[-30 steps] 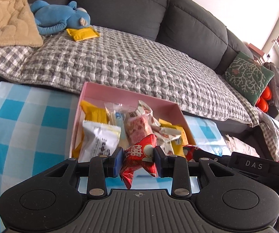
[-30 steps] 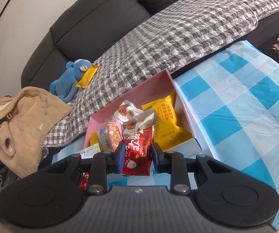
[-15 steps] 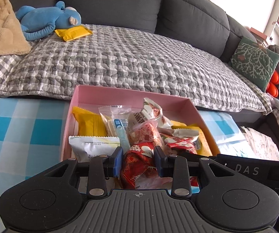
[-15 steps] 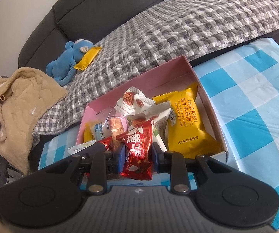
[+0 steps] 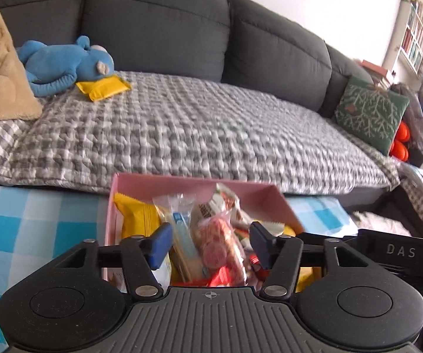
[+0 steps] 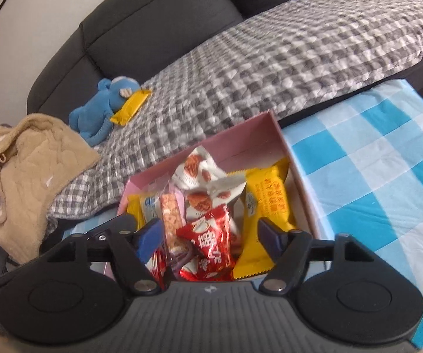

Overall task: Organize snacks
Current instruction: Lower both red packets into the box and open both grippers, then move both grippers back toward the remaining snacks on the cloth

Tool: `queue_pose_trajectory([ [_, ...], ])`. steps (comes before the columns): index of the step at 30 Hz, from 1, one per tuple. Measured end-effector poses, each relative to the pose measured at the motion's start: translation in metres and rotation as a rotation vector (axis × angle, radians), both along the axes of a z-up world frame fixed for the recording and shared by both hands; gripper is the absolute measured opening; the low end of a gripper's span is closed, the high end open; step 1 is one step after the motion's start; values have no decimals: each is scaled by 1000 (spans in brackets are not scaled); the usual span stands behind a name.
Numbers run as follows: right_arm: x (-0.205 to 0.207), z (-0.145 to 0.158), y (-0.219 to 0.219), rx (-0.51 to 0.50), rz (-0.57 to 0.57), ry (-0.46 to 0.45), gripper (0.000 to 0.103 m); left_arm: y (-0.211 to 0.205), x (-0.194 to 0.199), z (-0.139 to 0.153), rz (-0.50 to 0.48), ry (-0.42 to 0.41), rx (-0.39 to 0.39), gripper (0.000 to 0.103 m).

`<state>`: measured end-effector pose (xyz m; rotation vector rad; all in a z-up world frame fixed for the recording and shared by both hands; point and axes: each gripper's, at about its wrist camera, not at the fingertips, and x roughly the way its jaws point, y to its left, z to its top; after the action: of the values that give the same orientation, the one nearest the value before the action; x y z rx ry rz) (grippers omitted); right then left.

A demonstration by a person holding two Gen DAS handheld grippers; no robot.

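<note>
A pink box (image 5: 164,184) (image 6: 252,135) on the blue checked tablecloth holds several snack packets: yellow ones (image 6: 270,197), white nut packets (image 6: 196,167), a clear cracker pack (image 5: 220,241). My left gripper (image 5: 208,244) is open just above the box's near end, empty. My right gripper (image 6: 208,238) is open over the box too. A red packet (image 6: 211,241) lies loose in the box between its fingers. A further yellow packet (image 5: 104,86) lies on the sofa beside a blue plush toy (image 5: 64,66).
A grey sofa with a checked blanket (image 5: 182,135) runs behind the table. A beige fleece (image 6: 26,170) lies at its left end, a green cushion (image 5: 370,111) at its right. The checked tablecloth (image 6: 388,176) spreads right of the box.
Both grippers held red packets over the box, lowered them in and opened. The packets now lie in the box. Both grippers have drawn slightly back.
</note>
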<state>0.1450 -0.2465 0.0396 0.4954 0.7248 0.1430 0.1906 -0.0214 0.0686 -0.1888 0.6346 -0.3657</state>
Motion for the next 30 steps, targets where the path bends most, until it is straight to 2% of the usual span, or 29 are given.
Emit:
queue_pose_trajectory([
  [2, -6, 7, -9, 25, -17, -8, 73, 6, -3, 7, 17, 2, -18, 64],
  [4, -13, 11, -15, 38, -29, -15, 73, 10, -7, 11, 39, 9, -5, 65],
  [8, -28, 19, -13, -46, -32, -34, 75, 19, -16, 11, 97, 41, 37, 65],
  [15, -61, 17, -14, -8, -28, 30, 75, 33, -42, -2, 200, 127, 105, 66],
  [21, -103, 29, -5, -133, 5, -14, 85, 46, -85, 5, 240, 184, 42, 74],
  [25, -127, 30, -7, -135, 10, -15, 88, 45, -116, 7, 251, 188, 51, 76],
  [30, -154, 29, -3, -162, 23, -23, 89, 46, -146, -3, 238, 235, 2, 80],
])
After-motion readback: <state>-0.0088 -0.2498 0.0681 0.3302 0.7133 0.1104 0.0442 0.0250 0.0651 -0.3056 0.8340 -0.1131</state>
